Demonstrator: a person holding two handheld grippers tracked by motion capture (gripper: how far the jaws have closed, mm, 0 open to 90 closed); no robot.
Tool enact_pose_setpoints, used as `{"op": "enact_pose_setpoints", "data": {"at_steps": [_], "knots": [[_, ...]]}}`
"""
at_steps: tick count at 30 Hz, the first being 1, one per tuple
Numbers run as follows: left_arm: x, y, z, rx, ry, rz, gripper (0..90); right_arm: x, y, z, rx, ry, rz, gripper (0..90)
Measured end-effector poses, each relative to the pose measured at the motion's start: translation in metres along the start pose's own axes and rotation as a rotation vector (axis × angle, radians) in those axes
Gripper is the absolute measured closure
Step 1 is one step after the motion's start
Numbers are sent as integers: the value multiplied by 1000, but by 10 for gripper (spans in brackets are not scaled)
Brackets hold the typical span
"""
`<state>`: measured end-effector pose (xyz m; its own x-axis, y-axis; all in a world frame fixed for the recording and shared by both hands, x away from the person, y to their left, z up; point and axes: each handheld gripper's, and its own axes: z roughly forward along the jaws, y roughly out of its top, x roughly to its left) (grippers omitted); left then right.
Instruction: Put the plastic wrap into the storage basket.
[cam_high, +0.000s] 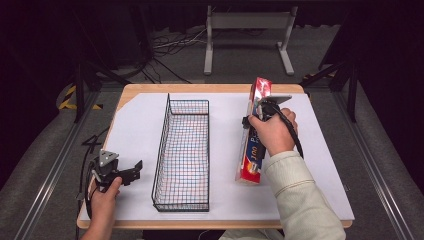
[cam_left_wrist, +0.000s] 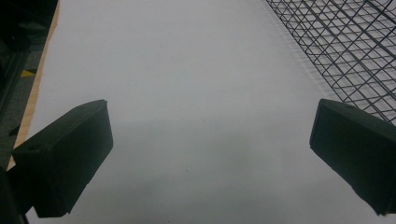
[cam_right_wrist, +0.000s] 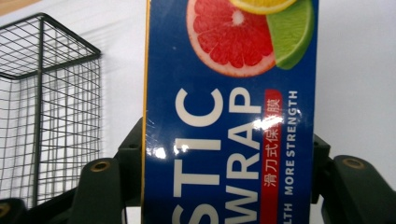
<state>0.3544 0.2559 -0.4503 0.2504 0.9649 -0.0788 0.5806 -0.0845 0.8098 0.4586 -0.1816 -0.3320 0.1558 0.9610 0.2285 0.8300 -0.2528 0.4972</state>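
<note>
- One table (cam_high: 320, 165), covered by a white sheet, with a wooden edge showing at the far and near sides.
- One wire basket (cam_high: 182, 155), long and narrow, stands upright on the sheet left of centre, running from the near edge toward the far side. Nothing lies in it.
- One box (cam_high: 254, 131) of plastic wrap, long and blue with a red end, lies on the sheet right of the basket and apart from it, its length running near to far. In the right gripper view its blue face reads "PLASTIC WRAP" in part, with a grapefruit slice and a lime wedge printed above the lettering.
- Two grippers, one in each hand.
- Right gripper (cam_high: 260, 111): it sits over the far half of the box, held by the right hand (cam_high: 272, 132). In its own view the two jaws stand on either side of the box, pressed to its long sides, closed on it.
- Left gripper (cam_high: 131, 172): it hovers at the near left corner of the table, beside the basket and apart from it, held by the left hand (cam_high: 104, 192). Its jaws are spread wide with only bare sheet between them; it holds nothing.
</note>
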Motion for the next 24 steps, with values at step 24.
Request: {"op": "enact_pose_setpoints", "data": {"at_steps": [24], "knots": [[6,-4,-7,-11,31,-24,1,50,3,-17,-39,58,-46,399]]}}
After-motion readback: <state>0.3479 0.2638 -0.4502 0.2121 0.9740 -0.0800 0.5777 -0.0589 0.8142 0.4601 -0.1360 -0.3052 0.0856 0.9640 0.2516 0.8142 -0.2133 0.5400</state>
